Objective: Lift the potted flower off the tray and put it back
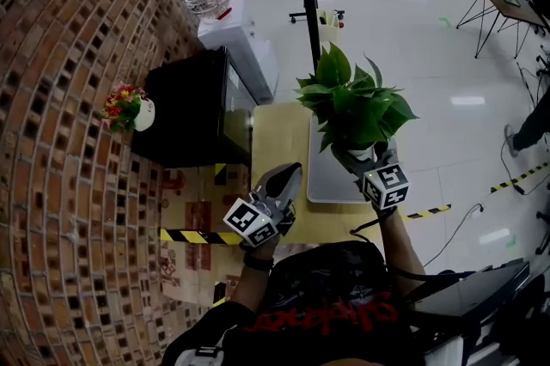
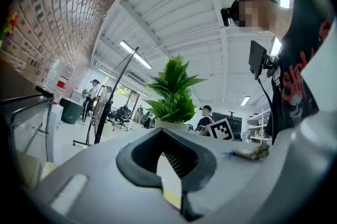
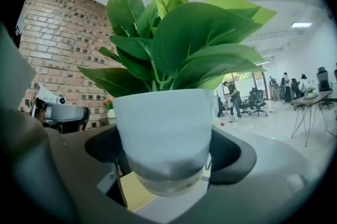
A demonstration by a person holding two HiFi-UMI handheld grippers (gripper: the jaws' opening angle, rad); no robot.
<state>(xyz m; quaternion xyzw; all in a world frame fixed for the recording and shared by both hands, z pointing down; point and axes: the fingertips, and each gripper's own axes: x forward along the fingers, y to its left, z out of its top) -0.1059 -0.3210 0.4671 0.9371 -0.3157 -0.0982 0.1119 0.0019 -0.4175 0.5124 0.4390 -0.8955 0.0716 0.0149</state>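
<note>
- White-potted green leafy plant (image 1: 357, 111) clamped between right gripper (image 1: 368, 156) fingers, raised above flat grey tray (image 1: 331, 175).
- Left gripper (image 1: 286, 177) fingers together, empty, near tray's left edge.
- Yellow counter (image 1: 279, 137) beside red brick wall (image 1: 77, 98); glossy white floor (image 1: 412, 29) far right.

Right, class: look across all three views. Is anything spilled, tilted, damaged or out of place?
Nothing stands out. The potted plant sits upright in the right gripper's jaws, lifted clear of the grey tray on the yellow table, and no soil shows on either. The left gripper is shut and empty.
</note>
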